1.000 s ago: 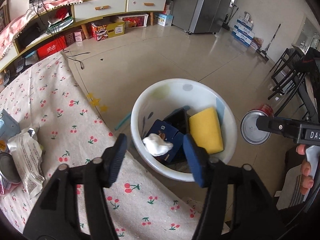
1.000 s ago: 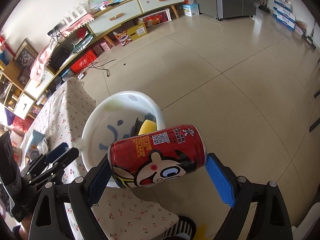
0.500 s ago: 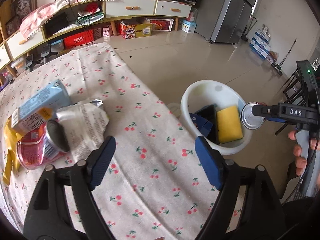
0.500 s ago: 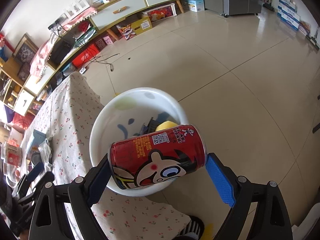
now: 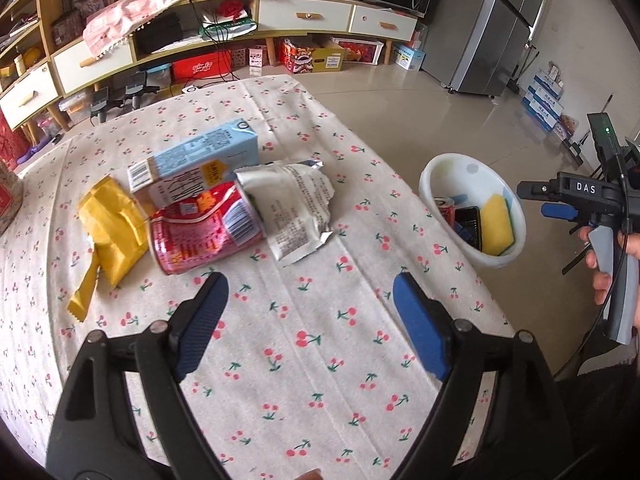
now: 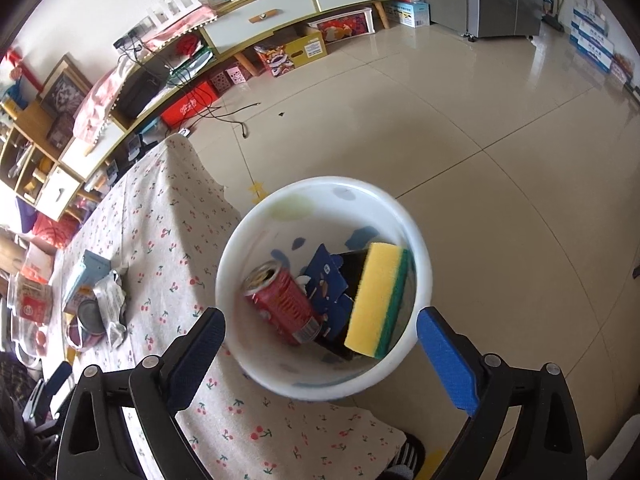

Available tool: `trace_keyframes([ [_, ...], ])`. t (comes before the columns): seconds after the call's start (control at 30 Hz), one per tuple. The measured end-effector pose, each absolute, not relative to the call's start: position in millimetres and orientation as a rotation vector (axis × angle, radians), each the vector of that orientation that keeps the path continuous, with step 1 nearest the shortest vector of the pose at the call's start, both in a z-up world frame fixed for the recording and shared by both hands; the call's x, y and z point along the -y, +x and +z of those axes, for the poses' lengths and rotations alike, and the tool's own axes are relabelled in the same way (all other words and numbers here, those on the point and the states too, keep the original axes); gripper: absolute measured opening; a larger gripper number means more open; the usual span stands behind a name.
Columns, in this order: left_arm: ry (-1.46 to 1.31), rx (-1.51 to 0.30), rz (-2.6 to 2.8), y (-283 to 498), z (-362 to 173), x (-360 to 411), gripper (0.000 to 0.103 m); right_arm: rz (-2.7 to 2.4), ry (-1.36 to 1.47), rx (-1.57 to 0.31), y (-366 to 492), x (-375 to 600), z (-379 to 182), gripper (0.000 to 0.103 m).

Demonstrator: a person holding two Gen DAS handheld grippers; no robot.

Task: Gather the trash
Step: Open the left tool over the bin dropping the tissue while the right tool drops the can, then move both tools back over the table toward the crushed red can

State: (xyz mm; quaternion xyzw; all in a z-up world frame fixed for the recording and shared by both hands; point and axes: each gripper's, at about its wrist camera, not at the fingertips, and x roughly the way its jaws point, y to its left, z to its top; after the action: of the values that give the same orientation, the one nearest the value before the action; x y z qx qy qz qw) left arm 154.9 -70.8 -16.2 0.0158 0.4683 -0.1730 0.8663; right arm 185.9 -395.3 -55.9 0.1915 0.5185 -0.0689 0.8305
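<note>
A white bin stands on the floor beside the table and holds a red can, a yellow-green sponge and dark blue packaging. My right gripper is open and empty just above the bin; it also shows in the left wrist view. My left gripper is open and empty above the tablecloth. Ahead of it lie a crushed red can, a silver wrapper, a blue carton and a yellow wrapper.
The table has a cherry-print cloth; its edge runs beside the bin. A low cabinet with boxes lines the far wall, and a grey fridge stands at the right. Tiled floor lies beyond.
My right gripper opened and the red can dropped into the bin. My left gripper swung from over the bin back over the table toward the trash pile.
</note>
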Motion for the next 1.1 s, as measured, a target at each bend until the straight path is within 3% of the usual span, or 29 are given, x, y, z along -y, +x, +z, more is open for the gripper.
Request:
trace_keyframes([
  [0.4,0.02,-0.999,-0.265,147,-17,9,0.091,-0.107,0.302,-1.106,186,356,-45,0.098],
  [1.1,0.003,-1.016,-0.057,169,-22,-96,0.093,0.099,0.097,-1.145,218,201,-45,0.098],
])
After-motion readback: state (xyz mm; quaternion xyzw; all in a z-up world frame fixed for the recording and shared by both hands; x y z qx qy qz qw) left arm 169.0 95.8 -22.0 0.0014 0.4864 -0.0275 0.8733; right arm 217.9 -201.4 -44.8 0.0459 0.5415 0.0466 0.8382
